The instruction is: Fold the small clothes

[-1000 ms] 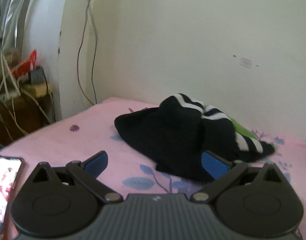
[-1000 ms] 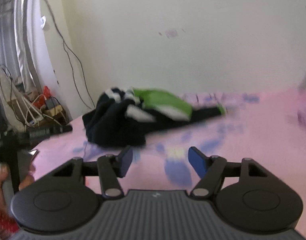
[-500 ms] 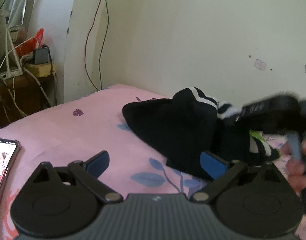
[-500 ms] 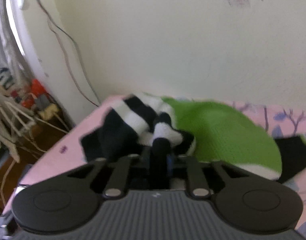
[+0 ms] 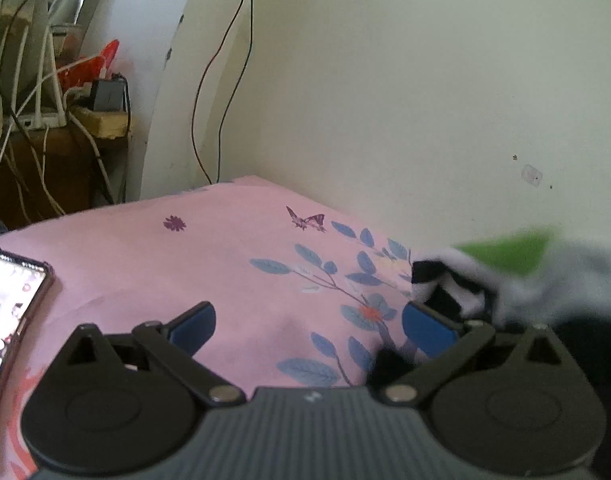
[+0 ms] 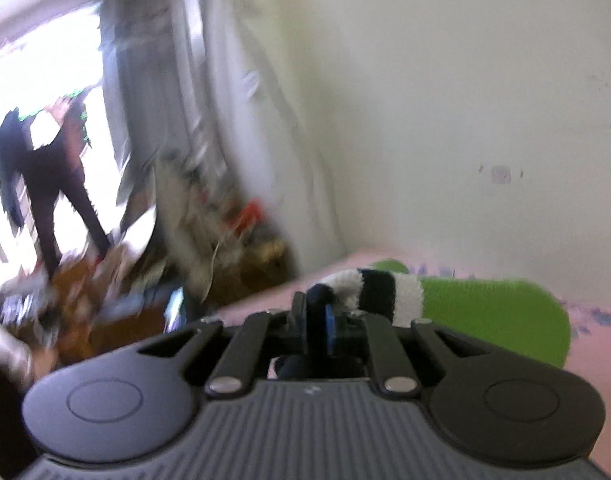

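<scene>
I see a pink sheet (image 5: 225, 264) printed with blue leaves, a purple flower and a butterfly. The garment (image 6: 465, 308) is bright green with black and white stripes. Both grippers are black with blue pads (image 5: 425, 328). The wall (image 5: 385, 100) is cream.

Both grippers: ribbed grey bodies; black disc-shaped housings; black linkage arms, silver pivot screws; blue fingers (image 5: 193, 323).

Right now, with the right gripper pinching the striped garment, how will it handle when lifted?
Probably floppy: the garment looks like soft knit, bunched at the shut right gripper. Likely light, and it may drag across the pink sheet.
</scene>
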